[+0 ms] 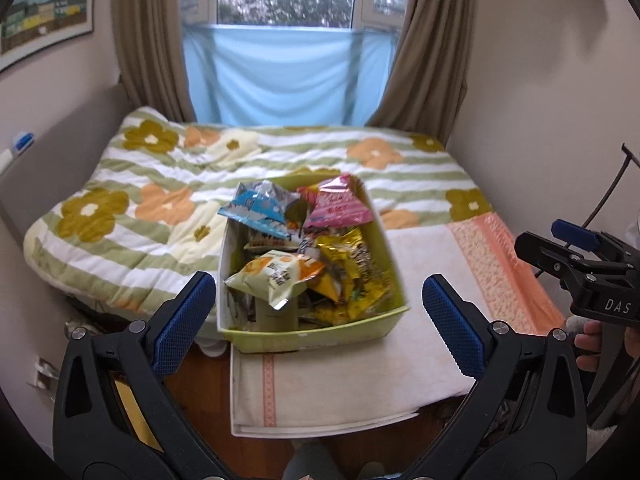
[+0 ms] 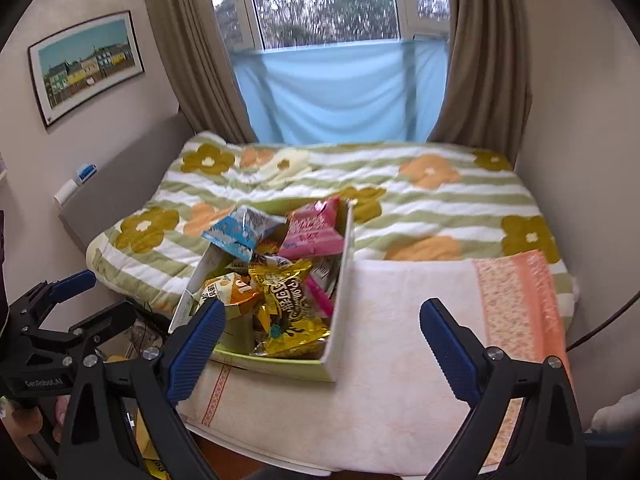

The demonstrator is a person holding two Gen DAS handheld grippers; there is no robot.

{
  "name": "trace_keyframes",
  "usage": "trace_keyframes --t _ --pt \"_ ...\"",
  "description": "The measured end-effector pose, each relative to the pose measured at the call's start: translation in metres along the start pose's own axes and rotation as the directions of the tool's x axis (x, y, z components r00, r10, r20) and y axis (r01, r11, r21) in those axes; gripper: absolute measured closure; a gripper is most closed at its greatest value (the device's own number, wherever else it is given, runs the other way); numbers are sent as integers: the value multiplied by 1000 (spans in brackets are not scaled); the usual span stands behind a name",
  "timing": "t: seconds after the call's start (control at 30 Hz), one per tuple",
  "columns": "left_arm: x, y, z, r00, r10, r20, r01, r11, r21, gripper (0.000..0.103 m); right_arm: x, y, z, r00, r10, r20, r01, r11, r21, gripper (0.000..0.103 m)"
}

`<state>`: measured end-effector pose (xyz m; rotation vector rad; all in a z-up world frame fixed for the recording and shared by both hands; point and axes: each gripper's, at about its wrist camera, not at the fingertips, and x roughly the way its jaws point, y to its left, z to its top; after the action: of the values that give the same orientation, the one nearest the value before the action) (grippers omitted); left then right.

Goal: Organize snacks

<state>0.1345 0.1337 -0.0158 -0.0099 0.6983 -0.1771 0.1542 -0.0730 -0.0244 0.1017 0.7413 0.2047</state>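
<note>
A light green box (image 1: 320, 338) sits on a white and orange towel (image 1: 420, 372) on the bed. It is full of snack bags: a blue bag (image 1: 260, 210), a pink bag (image 1: 340, 204), a pale orange bag (image 1: 280, 276) and yellow bags (image 1: 356, 272). My left gripper (image 1: 316, 312) is open and empty, held just in front of the box. In the right wrist view the box (image 2: 340, 280) lies left of centre, with the blue bag (image 2: 240, 230), the pink bag (image 2: 312, 230) and a yellow bag (image 2: 288, 292). My right gripper (image 2: 322, 332) is open and empty, over the towel (image 2: 400, 340) near the box's right wall.
A floral quilt (image 1: 160, 208) covers the bed behind the box. Walls close in on both sides, with a window and brown curtains (image 1: 148, 40) at the back. The right gripper shows at the right edge of the left wrist view (image 1: 580, 260). Wooden floor lies below the bed edge.
</note>
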Motion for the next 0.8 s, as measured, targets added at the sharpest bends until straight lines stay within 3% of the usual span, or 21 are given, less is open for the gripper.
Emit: trace_keyframes --t 0.07,0.3,0.43,0.8 --pt "-23 -15 -9 999 13 45 -13 1000 2 1 -25 -8 -7 999 -10 33 10 1000 0 1" --pt "-79 -47 -42 988 42 149 -41 999 -9 1 -102 -29 -45 983 -100 151 101 995 -1 1" --pt "-92 -56 -57 986 46 162 -45 999 -9 1 -122 -34 -65 970 -167 179 170 985 -3 1" --pt "-105 -71 -68 982 49 182 -52 999 12 1 -143 -40 -86 956 -205 210 203 979 29 1"
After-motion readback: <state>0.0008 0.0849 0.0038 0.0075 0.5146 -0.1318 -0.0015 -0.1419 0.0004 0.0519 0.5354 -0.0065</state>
